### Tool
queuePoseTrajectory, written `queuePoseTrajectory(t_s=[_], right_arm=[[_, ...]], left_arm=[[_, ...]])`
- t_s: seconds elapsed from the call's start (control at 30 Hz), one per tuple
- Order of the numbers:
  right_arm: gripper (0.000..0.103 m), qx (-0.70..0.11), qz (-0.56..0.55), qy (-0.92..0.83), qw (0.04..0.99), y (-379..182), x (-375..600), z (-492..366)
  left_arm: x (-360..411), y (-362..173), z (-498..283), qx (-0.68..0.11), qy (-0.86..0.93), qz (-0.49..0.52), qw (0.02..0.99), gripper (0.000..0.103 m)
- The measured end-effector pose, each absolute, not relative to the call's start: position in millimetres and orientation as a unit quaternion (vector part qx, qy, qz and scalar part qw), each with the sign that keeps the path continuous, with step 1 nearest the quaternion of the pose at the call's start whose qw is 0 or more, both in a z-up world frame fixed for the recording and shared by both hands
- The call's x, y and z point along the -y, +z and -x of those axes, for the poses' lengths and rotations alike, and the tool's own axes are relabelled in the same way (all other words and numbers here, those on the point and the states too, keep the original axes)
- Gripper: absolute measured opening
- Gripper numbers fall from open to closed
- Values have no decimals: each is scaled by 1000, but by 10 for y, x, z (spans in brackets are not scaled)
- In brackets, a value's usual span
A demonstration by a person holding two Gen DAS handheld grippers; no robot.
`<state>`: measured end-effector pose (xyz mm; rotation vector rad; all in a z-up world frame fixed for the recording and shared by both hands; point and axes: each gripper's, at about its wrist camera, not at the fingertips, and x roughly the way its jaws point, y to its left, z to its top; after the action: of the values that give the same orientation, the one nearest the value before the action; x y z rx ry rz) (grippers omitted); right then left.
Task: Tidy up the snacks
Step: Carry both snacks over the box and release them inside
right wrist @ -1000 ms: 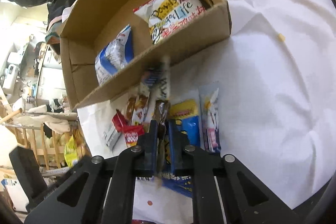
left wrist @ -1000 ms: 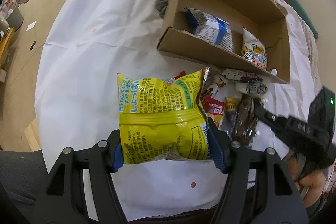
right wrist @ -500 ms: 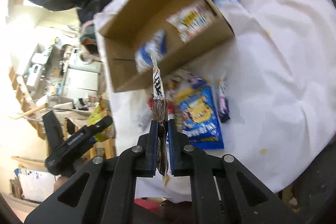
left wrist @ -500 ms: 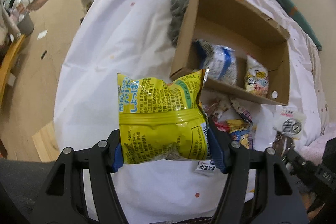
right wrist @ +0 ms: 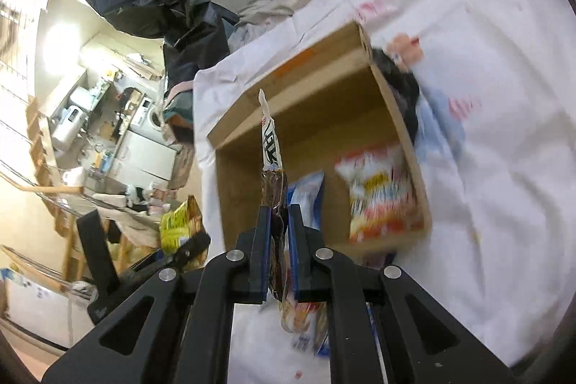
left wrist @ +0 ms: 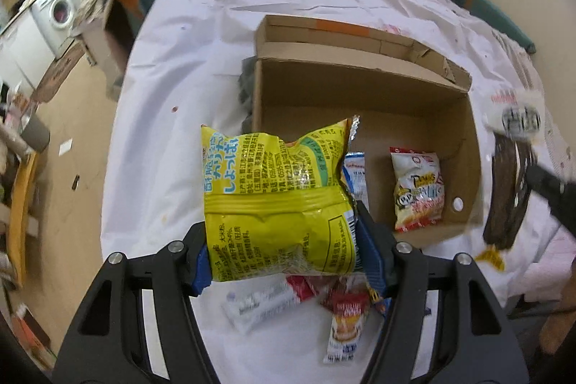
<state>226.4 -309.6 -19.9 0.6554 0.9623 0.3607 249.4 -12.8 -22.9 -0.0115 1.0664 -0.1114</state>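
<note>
Gripping your yellow bag [left wrist: 277, 204] across its lower half, left gripper [left wrist: 284, 251] half-open, right gripper [right wrist: 276, 236] pinching a dark wrapper [right wrist: 271, 175], long axis toward 12 o'clock.

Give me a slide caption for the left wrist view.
Left gripper holds a yellow bag over the cardboard box.

Japanese "かりかり しょっぱい" on the yellow snack bag [left wrist: 277, 204]; other print illegible.
</note>
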Motion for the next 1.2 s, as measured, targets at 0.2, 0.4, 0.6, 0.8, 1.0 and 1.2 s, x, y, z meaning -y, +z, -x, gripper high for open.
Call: queuePoseTrajectory(t_s=[0.2,0.4,0.6,0.8,1.0,1.2], right_arm=[[9,-444,-263,156,842,-482,3032,-2589],[9,-468,-257,157,830,-795,2892,-2745],[10,-480,-245,170,825,-865,2713,-2818],[10,-504,-232,172,814,-966,2587,-2828],[10,-513,-258,181,799,-1033,2620,-2860],[15,-511,-274,189,792,-1033,2621,-2873]], left_arm=[[283,-475,-2626,-496,-57,-32,866,63],[378,-545,-2697,-495,-62,-46,865,63],[384,-656,-2809,-512,-54,-50,856,63],[532,-588,-2719,-484,-56,-99,868,64],[529,-644,-2745,-506,-65,-74,857,65],[575,-663,-2726,-511,-77,-77,853,65]])
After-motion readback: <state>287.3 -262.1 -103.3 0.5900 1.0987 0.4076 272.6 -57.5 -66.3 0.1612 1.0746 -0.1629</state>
